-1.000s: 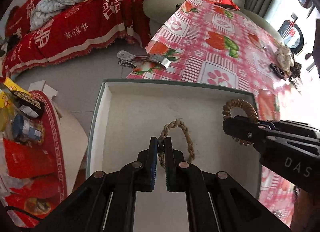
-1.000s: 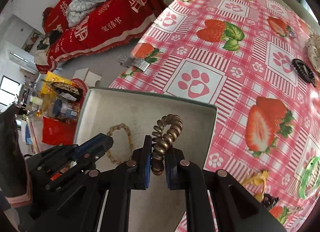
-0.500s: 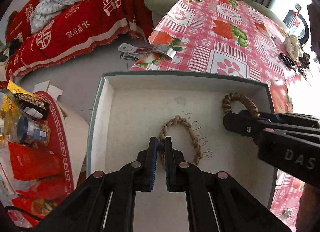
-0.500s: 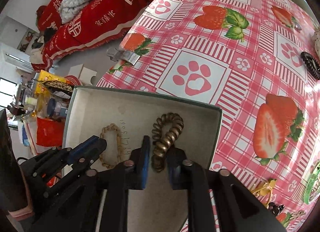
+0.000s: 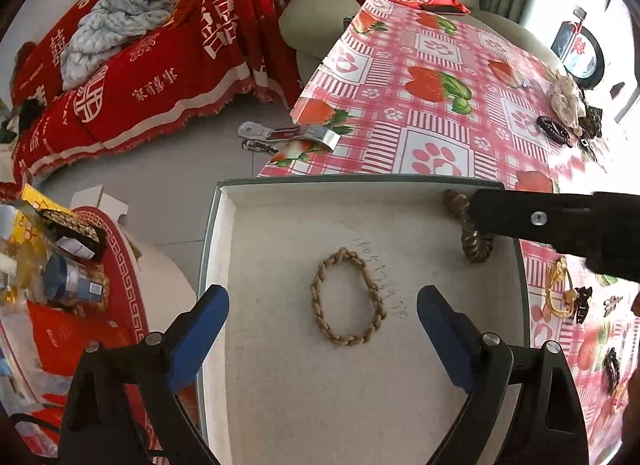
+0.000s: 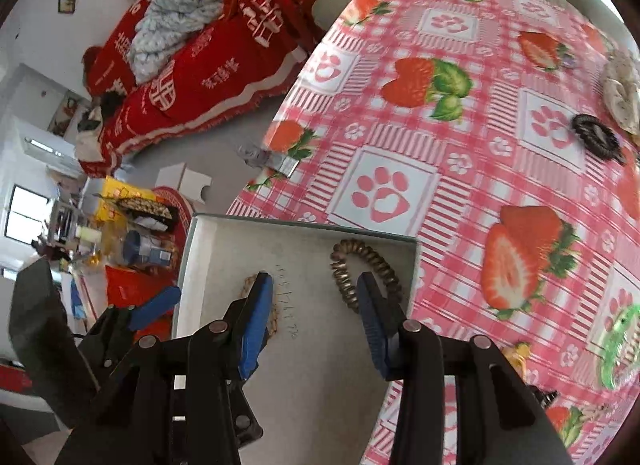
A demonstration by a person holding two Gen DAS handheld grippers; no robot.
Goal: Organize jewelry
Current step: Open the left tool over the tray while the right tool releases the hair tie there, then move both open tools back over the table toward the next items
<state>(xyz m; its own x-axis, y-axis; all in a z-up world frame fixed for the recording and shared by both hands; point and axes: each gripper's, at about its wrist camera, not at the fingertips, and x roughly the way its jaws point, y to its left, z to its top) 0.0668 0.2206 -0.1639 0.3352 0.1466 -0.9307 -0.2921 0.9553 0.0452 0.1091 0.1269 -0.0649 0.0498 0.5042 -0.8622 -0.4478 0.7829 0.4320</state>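
A white-lined box with a green rim (image 5: 224, 233) (image 6: 200, 233) sits at the table's near corner. A tan braided bracelet (image 5: 318, 301) lies flat on its floor. My left gripper (image 5: 323, 297) hangs above it, its jaws opening wide and touching nothing. A bronze spiral hair tie (image 6: 360, 257) (image 5: 474, 245) lies by the box's far right wall. My right gripper (image 6: 314, 283) is over it with its jaws opening; the tie rests loose by the right fingertip. In the right wrist view the bracelet (image 6: 250, 285) is partly hidden behind the left finger.
The pink strawberry tablecloth (image 6: 440, 145) holds a black hair tie (image 6: 596, 137), a white scrunchie (image 6: 622, 97), a green claw clip (image 6: 618, 349) and a yellow piece (image 5: 558, 289). A metal clip (image 5: 288, 137) grips the cloth's edge. Bags and packets (image 5: 60, 277) crowd the floor to the left.
Both grippers have opened. The left one let go of the braided bracelet, which now lies flat in the box. The right one released the spiral hair tie and lifted slightly.
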